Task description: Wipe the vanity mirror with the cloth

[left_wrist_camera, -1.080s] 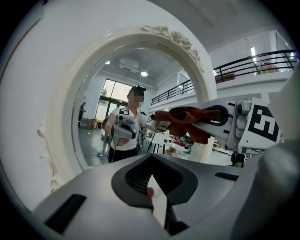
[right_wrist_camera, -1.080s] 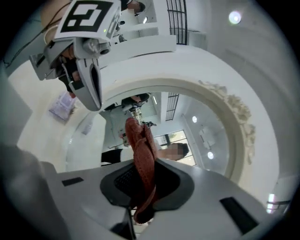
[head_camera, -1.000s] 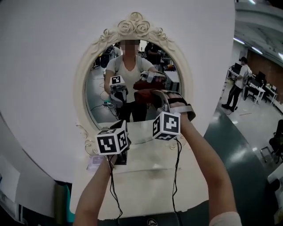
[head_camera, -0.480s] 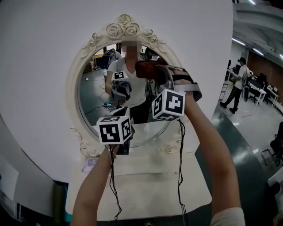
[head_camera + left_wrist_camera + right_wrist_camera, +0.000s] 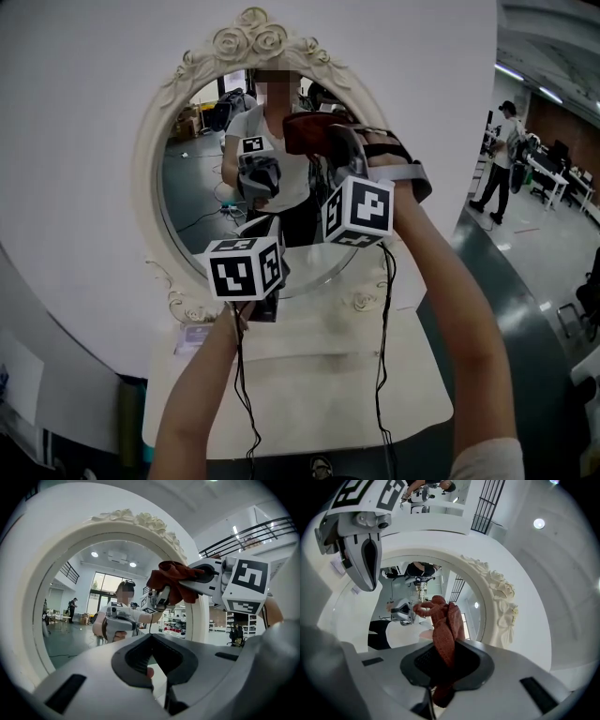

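The cloth (image 5: pixel 443 634) meets the vanity mirror (image 5: pixel 192 202) at its glass's upper right, clamped in the jaws of my right gripper (image 5: pixel 440 665). I should press flat and sweep in overlapping strokes. My left gripper (image 5: pixel 152 660), jaws closed on nothing, hangs low above the bench (image 5: pixel 309 384).

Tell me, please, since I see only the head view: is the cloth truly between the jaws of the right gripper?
Observer: Yes. In the right gripper view, the right gripper is shut on the cloth, which stands out beyond the jaws.
Operator: Does the cloth reach the glass?
Observer: It seems so; its tip meets its own reflection in the vanity mirror.
Operator: And the left gripper?
Observer: In its own view, the left gripper has its jaws together, with nothing between them.
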The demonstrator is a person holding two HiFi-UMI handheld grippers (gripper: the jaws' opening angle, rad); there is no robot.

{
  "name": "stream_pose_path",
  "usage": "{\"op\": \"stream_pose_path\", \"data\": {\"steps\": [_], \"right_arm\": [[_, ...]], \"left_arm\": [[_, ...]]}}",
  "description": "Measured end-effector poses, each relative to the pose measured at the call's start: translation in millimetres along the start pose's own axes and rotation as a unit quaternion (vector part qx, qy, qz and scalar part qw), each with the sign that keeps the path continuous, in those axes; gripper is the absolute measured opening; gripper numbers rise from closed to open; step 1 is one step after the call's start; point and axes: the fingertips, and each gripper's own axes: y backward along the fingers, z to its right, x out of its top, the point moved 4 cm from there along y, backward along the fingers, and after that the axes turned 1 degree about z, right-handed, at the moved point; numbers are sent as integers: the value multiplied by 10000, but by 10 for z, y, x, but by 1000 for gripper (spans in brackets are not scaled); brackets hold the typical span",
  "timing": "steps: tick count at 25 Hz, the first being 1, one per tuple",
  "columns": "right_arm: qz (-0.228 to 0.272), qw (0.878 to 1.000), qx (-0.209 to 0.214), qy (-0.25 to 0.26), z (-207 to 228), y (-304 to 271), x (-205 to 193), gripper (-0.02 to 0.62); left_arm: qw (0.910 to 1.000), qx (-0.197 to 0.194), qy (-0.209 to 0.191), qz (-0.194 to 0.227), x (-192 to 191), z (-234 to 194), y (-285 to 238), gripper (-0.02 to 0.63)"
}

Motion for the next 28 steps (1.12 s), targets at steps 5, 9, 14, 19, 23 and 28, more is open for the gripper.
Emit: {"op": "stream_pose_path", "data": {"steps": [5,9,14,19,23,28], "right_arm": [[-88,9999,148,-11,-182,36,-48,66],[-177,9994,304,-50,-400,78,-107,66],[-315,9979,510,-243,-772,193,-220,66],[-425,9954,720,-460,-1187,304,-330,66],[-491,9916,966,-701,-1659,405,-356,66],[-566,9842,1392,-935,-2245,468,-325,66]], "left_arm": [[9997,-70,88,-193,-183,49,-50,11],[9991,-171,108,-374,-404,122,-81,11],[9969,-206,214,-726,-837,150,-82,11],[9939,-252,332,-1018,-1200,179,-73,11],[9900,-240,450,-1318,-1602,140,-29,11],[9844,-173,584,-1652,-2031,27,23,11]]}}
